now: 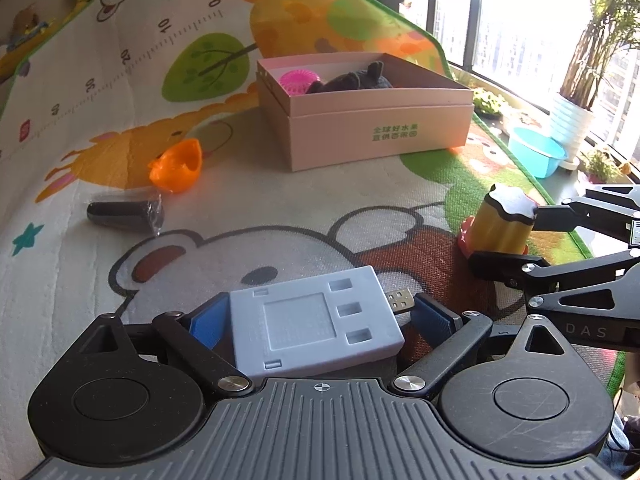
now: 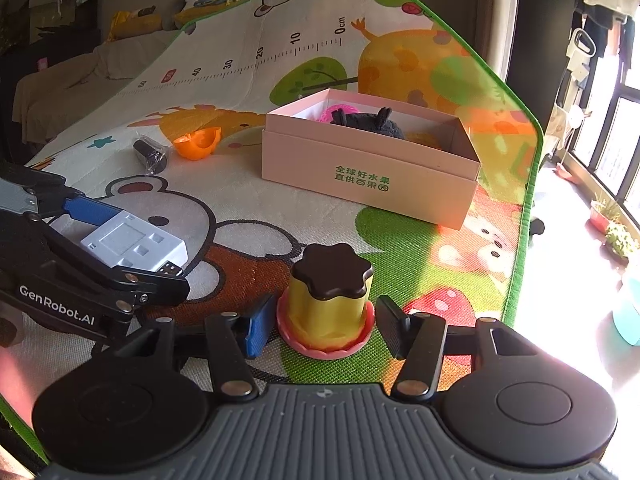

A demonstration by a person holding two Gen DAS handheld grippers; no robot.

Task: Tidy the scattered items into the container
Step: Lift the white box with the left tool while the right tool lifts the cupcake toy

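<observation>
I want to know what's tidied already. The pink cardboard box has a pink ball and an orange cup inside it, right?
Not quite. The pink cardboard box holds the pink ball and a dark grey plush toy. The orange plastic cup lies on its side on the play mat, left of the box, as the left wrist view shows.

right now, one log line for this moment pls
left gripper: shut on usb block | right gripper: open around pudding toy | box: holds pink ball, dark plush | loose: orange cup, black tube

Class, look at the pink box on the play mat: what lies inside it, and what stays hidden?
Inside the pink box lie a pink ball and a dark plush toy. The box's near wall hides the floor and anything lower.
</observation>
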